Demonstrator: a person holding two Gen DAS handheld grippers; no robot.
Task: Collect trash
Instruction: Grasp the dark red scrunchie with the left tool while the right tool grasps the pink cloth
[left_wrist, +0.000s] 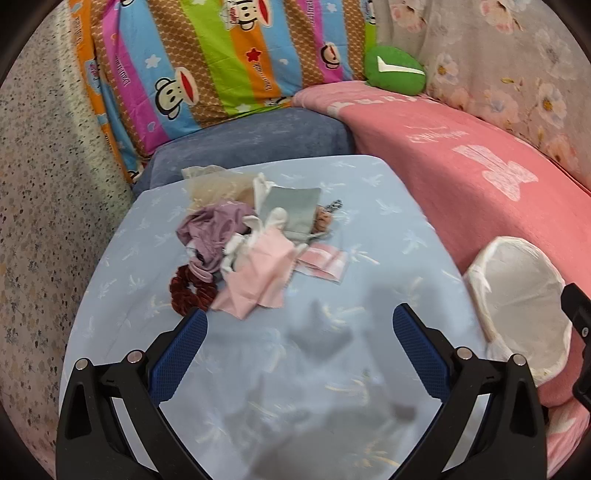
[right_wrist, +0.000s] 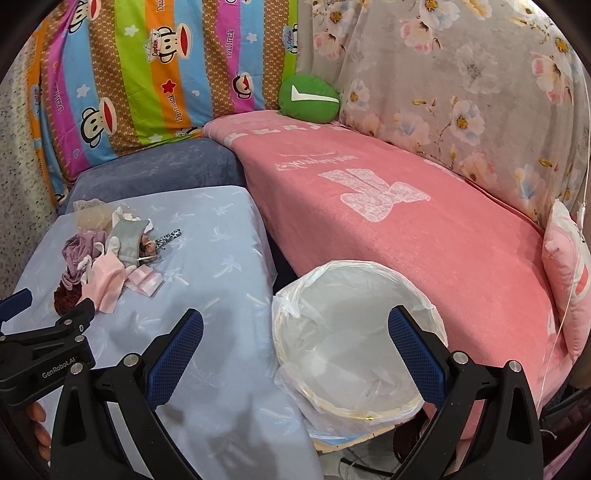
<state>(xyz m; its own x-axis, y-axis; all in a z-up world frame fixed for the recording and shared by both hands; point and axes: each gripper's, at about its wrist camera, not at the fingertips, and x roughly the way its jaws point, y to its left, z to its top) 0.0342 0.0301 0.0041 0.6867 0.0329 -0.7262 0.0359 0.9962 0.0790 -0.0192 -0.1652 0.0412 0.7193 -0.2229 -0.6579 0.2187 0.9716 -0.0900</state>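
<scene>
We are holding the left gripper (left_wrist: 299, 321) wide open and empty just short of the scrap pile (left_wrist: 255, 240) on the blue table (left_wrist: 388, 229). Our right gripper (right_wrist: 295, 326), equally wide, is hovering over the lined bin (right_wrist: 354, 332) beside the table. The scraps are looking light, soft and floppy, so we are favouring a pinch on the near pink cloth (left_wrist: 255, 280), where it bunches.

Each tool is built from matte black plastic arms ending in two fingers faced with dark blue, finely dimpled pads (left_wrist: 177, 354). Round silver screw heads (right_wrist: 460, 357) are set at the arm pivots. On the left tool (right_wrist: 22, 332), white lettering reading "GenRobot.AI" is printed. A strip of bare skin (right_wrist: 37, 424) is seen beneath it.
</scene>
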